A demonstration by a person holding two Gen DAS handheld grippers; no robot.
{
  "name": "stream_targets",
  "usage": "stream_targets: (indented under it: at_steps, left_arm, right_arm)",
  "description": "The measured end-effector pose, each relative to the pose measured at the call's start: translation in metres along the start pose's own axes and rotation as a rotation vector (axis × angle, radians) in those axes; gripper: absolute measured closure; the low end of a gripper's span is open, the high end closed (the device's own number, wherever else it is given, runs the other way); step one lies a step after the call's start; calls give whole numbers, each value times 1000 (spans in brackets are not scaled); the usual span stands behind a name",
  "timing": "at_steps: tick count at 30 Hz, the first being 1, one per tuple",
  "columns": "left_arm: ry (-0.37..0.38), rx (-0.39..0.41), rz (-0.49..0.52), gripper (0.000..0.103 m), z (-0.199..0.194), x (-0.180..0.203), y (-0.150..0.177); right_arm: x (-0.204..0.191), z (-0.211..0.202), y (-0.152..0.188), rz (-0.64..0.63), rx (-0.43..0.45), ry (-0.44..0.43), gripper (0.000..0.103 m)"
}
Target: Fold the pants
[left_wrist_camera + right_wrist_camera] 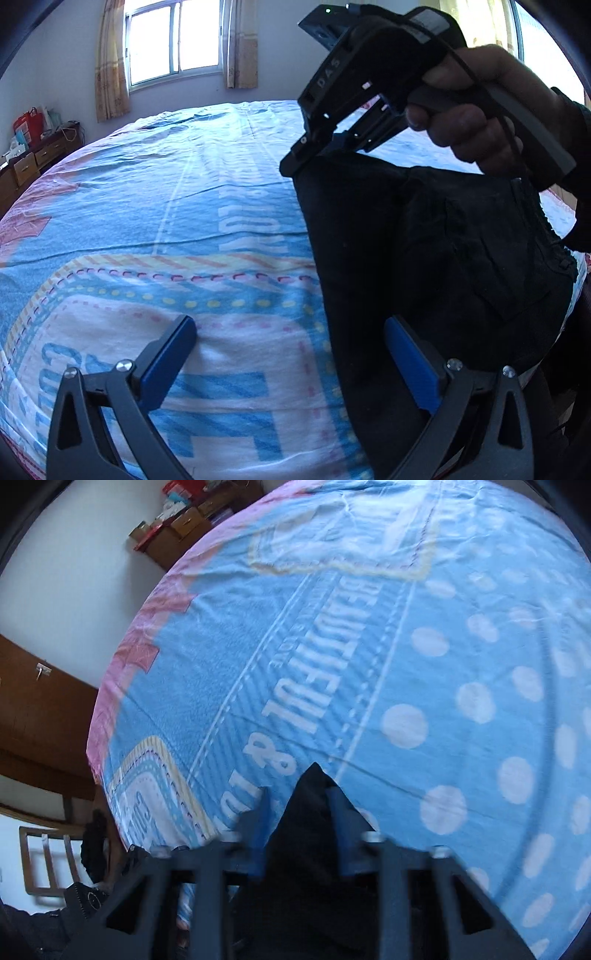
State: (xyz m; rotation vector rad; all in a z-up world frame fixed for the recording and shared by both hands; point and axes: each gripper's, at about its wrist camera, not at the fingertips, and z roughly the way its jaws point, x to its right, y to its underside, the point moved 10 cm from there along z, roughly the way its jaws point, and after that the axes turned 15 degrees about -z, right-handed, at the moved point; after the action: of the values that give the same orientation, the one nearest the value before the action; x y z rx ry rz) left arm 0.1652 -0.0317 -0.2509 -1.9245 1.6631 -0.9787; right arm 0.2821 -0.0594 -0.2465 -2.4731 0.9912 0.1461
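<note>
The black pants (436, 251) hang over the right part of the bed, lifted at one upper corner. My right gripper (314, 155) is shut on that corner, held up in a hand. In the right wrist view the black pants (310, 812) show pinched between the blue pads of my right gripper (301, 819). My left gripper (291, 354) is open and empty, low over the bedsheet. Its right finger (413, 362) is next to the hanging pants' lower edge.
The bed is covered by a blue, white and pink printed sheet (166, 206). A wooden dresser (29, 162) with boxes stands at the far left wall. A window with curtains (173, 40) is behind the bed. A wooden chair (44, 860) stands beside the bed.
</note>
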Motion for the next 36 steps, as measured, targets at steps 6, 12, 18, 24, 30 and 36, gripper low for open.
stream_targets:
  at_steps: [6, 12, 18, 24, 30, 36]
  left_arm:
    - [2, 3, -4, 0, 0, 0, 0]
    - [-3, 3, -3, 0, 0, 0, 0]
    - [-3, -3, -7, 0, 1, -2, -1]
    - [-8, -5, -6, 0, 3, -4, -3]
    - [-8, -18, -5, 0, 3, -5, -3]
    - [-31, -2, -30, 0, -10, -16, -23]
  right_arm:
    - [24, 9, 0, 19, 25, 116, 97]
    - [25, 8, 1, 0, 70, 89, 98]
    - [32, -52, 7, 20, 223, 224, 61]
    - [-3, -92, 48, -32, 299, 312, 54]
    - [-12, -59, 93, -53, 199, 367, 54]
    - [4, -95, 127, 59, 313, 356, 54]
